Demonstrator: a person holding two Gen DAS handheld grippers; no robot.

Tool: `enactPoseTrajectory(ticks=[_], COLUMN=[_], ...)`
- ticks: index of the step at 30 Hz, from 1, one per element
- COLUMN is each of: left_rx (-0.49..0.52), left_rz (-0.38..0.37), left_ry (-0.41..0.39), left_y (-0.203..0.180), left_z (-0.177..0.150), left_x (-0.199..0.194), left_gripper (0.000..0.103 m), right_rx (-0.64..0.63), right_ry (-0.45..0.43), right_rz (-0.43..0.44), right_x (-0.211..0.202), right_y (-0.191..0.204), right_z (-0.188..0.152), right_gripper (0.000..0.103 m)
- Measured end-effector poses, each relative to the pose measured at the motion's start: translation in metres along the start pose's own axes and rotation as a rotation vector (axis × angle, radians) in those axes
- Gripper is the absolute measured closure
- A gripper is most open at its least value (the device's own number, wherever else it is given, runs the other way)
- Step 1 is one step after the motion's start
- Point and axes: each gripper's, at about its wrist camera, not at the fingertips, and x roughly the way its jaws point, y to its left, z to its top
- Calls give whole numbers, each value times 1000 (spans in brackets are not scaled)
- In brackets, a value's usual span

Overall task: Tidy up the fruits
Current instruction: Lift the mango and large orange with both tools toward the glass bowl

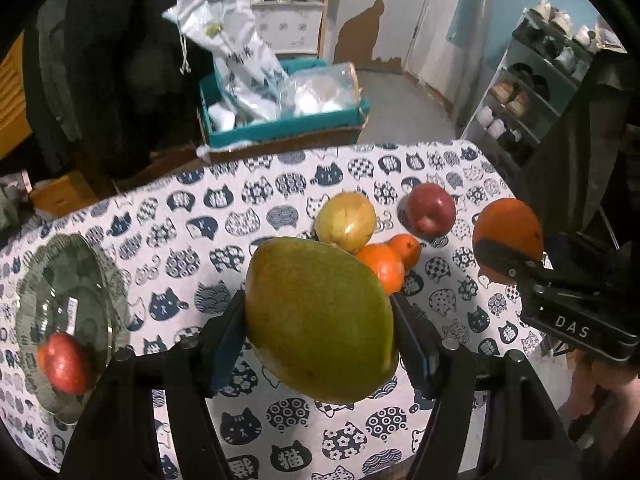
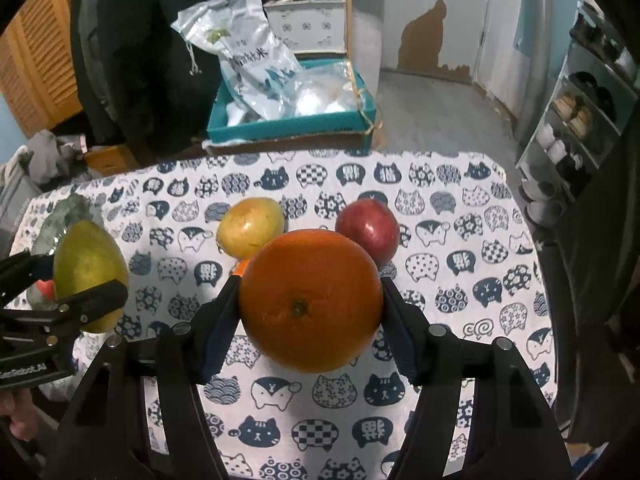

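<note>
My table (image 1: pixel 248 184) wore a white cloth printed with navy cat faces. On it: a glass plate (image 1: pixel 60 288) at far left, a yellow-green fruit (image 1: pixel 346 220), a red apple (image 1: pixel 432 208), and two small oranges (image 1: pixel 394 258) touching each other beside the yellow-green one.

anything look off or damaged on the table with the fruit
Nothing looks spilled or damaged. The left gripper holds the big green mango, the right gripper the large orange. One red apple lies in the clear glass bowl; the others lie loose on the cat-print tablecloth.
</note>
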Motion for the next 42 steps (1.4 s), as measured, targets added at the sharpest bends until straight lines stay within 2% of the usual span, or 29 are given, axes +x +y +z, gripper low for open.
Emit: enactPoseTrajectory(ticks=[20,29,42], left_rx=[-1,-57,-107], left_rz=[36,66,151], left_ry=[-171,-197,-241], left_y=[26,57,101], left_z=[12,11,3], left_x=[-71,-84,-104], left_gripper=[32,33,33], right_rx=[-61,-97,-163], right_ry=[-149,-170,-170], right_rz=[79,123,180], right_x=[-54,-56,-47], right_y=[44,76,133], right_z=[29,47,67], right_gripper=[36,36,36])
